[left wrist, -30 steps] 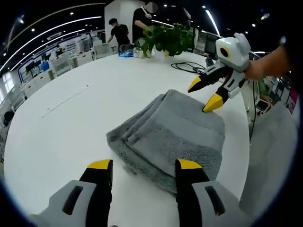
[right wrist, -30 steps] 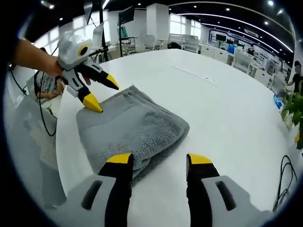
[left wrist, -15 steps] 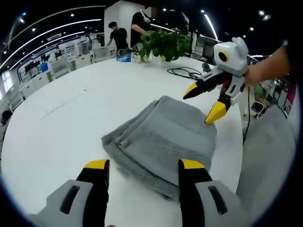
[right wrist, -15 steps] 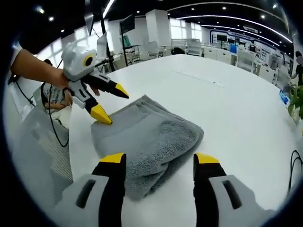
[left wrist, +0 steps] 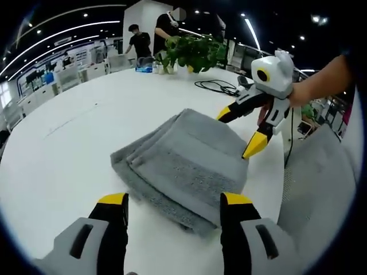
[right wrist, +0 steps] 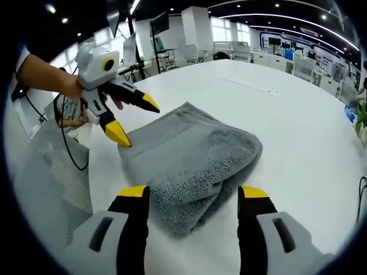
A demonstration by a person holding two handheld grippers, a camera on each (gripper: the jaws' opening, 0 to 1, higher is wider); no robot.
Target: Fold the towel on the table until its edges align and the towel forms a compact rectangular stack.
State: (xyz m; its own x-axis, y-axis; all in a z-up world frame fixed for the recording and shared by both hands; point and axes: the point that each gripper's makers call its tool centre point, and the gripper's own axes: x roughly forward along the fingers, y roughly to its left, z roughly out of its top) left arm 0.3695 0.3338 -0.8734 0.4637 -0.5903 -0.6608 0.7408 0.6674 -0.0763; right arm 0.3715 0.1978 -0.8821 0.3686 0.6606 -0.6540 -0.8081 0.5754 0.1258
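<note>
The grey towel (left wrist: 183, 163) is lying folded into a thick, roughly rectangular stack near the edge of the white counter (left wrist: 74, 143). The left tongs (left wrist: 172, 200) are hovering spread at one end of the stack, gripping nothing. The right tongs (right wrist: 192, 192) are hovering spread at the opposite end, likewise empty. Both appear to be bracketing the stack, probably for squaring its slightly offset layers.
</note>
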